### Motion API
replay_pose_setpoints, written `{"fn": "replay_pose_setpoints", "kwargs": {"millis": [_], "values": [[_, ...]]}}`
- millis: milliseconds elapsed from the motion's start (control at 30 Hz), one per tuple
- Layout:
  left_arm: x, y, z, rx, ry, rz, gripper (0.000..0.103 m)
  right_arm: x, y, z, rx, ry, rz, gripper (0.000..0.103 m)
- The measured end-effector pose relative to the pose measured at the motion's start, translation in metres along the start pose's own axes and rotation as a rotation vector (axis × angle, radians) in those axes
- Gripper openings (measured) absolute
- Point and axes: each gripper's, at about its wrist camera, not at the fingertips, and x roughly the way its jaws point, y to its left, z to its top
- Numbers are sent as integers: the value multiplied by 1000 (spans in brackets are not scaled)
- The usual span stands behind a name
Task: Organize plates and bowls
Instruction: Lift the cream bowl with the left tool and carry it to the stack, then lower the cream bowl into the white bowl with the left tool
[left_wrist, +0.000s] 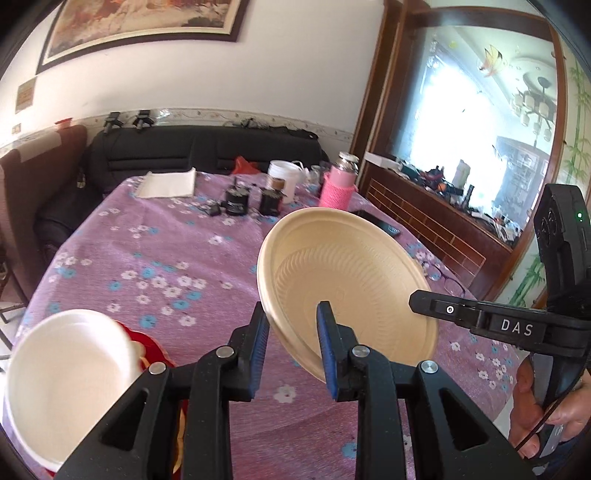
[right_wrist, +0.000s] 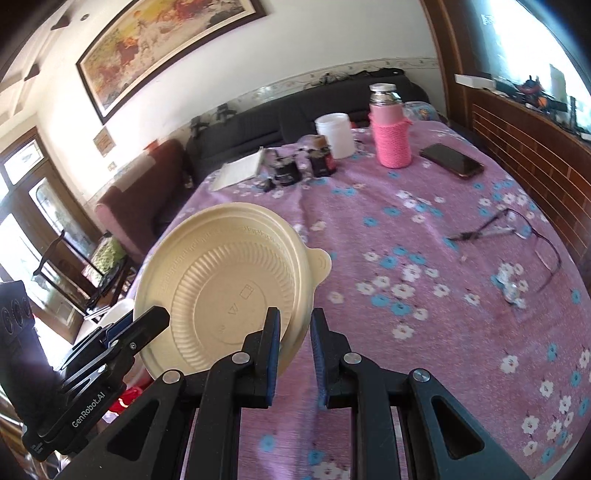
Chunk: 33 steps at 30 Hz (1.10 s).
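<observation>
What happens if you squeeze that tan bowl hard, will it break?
Probably no shattering: the tan bowl looks like thin ribbed disposable ware, so it would likely bend or crease. It seems light, since the left gripper and right gripper hold it tilted in the air by its rim alone.

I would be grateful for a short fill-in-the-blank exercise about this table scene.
1. The beige plate is clamped by the left gripper and the right gripper, so ___ grippers hold it.
2. The knitted sleeve on the bottle is ___.
3. The purple tablecloth is printed with small ___.
Missing words: two; pink; flowers.
</observation>
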Motion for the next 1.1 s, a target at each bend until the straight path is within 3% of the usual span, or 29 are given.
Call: {"fn": "replay_pose_setpoints", "kwargs": {"millis": [400,667,1100], "values": [[-70,73,0,-85,-77,160,25,18,93,13,-145,24,144,18],[-102,121,-15,-149,-89,269,25,45,152,5,-237,102,233,19],[-103,164,-39,-257,-1,263,25,92,182,-14,-255,256,248,19]]}}
